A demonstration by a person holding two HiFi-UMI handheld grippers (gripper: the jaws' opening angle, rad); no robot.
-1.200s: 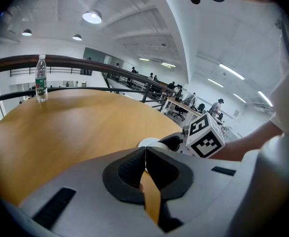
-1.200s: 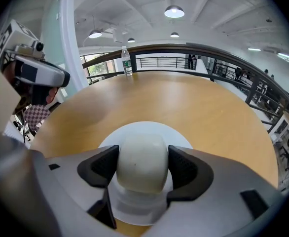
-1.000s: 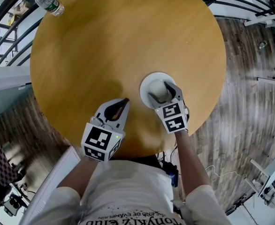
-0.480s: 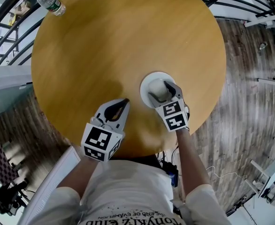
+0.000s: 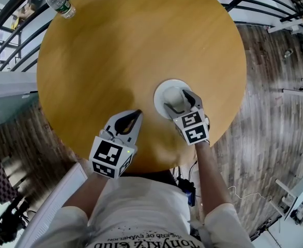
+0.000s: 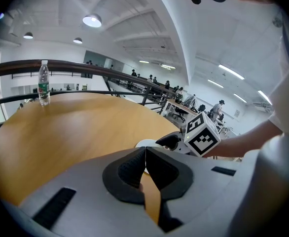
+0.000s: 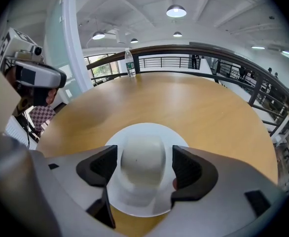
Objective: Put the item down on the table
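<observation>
A white domed item sits on a white plate near the front right of the round wooden table. My right gripper is open, with its jaws on either side of the dome. In the right gripper view a thin gap shows on each side between the pads and the item, which rests on the plate. My left gripper hovers at the table's front edge, left of the plate. Its jaws are shut together on nothing.
A clear water bottle stands at the far left edge of the table, also visible as a bottle by the black railing. Wood-pattern floor surrounds the table. The person's torso is close to the front edge.
</observation>
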